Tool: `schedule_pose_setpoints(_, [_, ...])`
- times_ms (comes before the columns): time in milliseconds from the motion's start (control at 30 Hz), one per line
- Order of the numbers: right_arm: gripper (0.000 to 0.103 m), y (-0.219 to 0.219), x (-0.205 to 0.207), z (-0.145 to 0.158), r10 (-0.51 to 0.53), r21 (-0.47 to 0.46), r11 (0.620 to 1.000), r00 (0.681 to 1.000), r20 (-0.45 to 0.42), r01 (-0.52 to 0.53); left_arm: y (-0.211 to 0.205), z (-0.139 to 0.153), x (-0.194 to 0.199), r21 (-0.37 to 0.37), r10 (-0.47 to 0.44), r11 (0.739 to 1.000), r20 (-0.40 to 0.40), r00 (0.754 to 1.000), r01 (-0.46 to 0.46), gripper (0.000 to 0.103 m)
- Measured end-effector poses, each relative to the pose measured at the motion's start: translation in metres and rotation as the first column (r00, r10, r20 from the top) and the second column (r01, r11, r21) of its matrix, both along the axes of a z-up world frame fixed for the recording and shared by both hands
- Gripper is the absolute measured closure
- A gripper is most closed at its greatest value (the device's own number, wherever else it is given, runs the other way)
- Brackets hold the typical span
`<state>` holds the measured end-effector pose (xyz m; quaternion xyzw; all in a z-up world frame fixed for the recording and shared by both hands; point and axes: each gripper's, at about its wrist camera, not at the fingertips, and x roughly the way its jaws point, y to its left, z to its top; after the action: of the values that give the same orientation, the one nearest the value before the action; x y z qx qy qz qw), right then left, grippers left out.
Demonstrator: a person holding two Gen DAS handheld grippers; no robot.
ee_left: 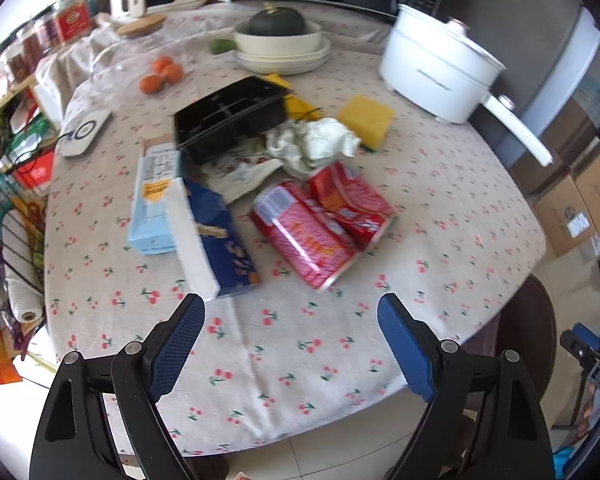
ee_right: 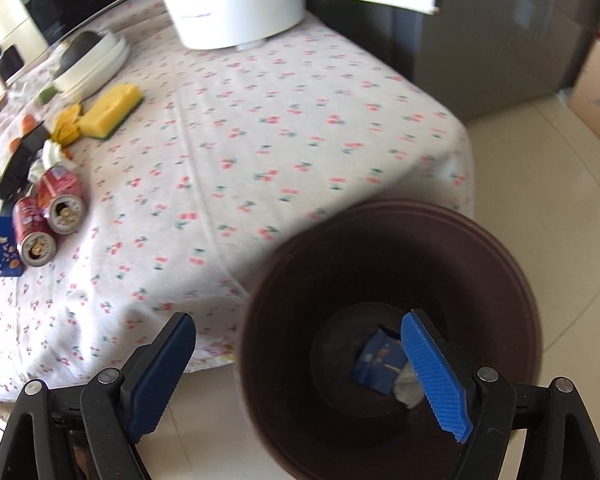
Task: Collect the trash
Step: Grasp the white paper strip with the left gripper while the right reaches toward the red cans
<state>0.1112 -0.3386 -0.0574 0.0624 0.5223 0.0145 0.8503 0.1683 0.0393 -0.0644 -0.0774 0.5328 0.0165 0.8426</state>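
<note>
In the left wrist view a trash pile lies mid-table: two red cans (ee_left: 312,228), a blue box (ee_left: 220,236), a light blue carton (ee_left: 154,196), a black tray (ee_left: 228,116) and crumpled paper (ee_left: 316,142). My left gripper (ee_left: 292,344) is open and empty above the near table edge, short of the pile. In the right wrist view my right gripper (ee_right: 300,364) is open and empty over a dark brown bin (ee_right: 388,240) on the floor. A blue wrapper (ee_right: 378,362) and white paper (ee_right: 408,388) lie in the bin. The cans (ee_right: 48,216) show far left.
A white electric pot (ee_left: 436,68) with a long handle, a yellow sponge (ee_left: 366,120), stacked bowls with a dark squash (ee_left: 278,38), oranges (ee_left: 162,74) and a scale (ee_left: 84,134) stand on the cherry-print tablecloth (ee_left: 284,360). Cardboard boxes (ee_left: 580,204) stand at the right, a rack at the left.
</note>
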Motion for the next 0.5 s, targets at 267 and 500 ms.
schedule_pose_setpoints(267, [0.015, 0.022, 0.01, -0.002, 0.035, -0.003, 0.999, 0.999, -0.014, -0.035, 0.049, -0.03, 0.03, -0.076, 0.09, 0.993, -0.067, 0.994, -0.095, 0.02])
schedule_pose_setpoints(500, [0.014, 0.03, 0.016, -0.005, 0.032, -0.006, 0.999, 0.999, -0.026, -0.032, 0.062, -0.057, 0.044, -0.179, 0.103, 0.976, -0.114, 0.988, -0.123, 0.068])
